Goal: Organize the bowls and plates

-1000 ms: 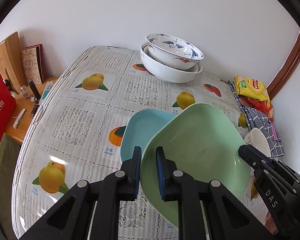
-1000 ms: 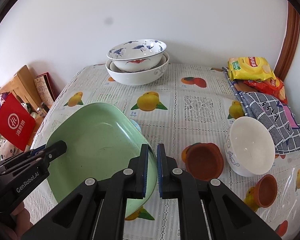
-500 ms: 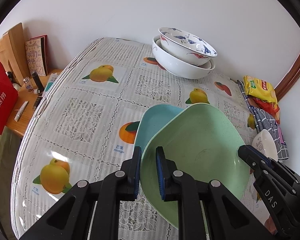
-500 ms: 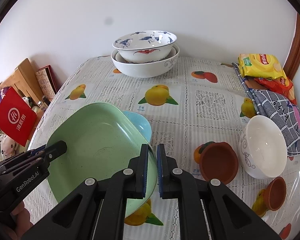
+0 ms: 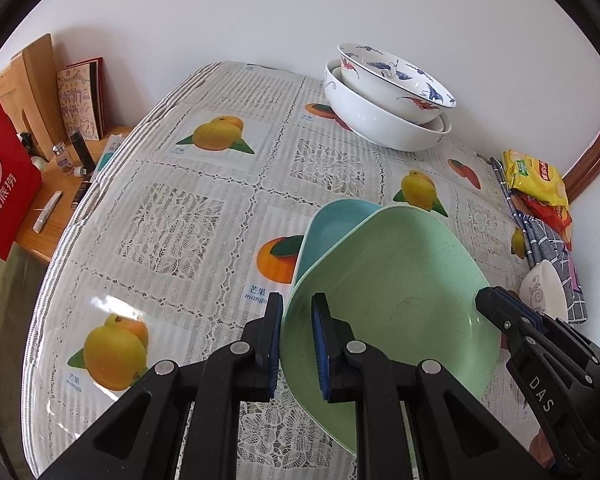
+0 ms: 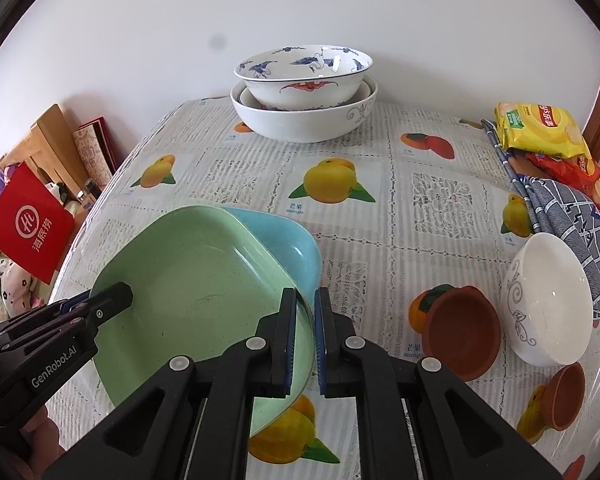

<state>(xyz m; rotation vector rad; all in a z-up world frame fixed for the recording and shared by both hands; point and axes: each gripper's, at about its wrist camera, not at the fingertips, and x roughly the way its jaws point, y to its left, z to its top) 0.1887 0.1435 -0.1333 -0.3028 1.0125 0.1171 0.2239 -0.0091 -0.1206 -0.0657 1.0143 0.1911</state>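
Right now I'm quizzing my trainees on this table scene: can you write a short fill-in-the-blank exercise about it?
1. Both grippers clamp the rim of the ____ plate.
2. Partly under that plate lies a ____ plate.
3. The crane-patterned bowl sits nested inside a larger ____ bowl.
4. Beside the white bowl stands a ____ clay bowl.

Missing words: green; blue; white; brown

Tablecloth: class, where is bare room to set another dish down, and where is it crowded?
Free: the tablecloth between the stacked bowls and the blue plate, and the left side. Crowded: the right edge, with the white bowl, brown bowl and snack bags.
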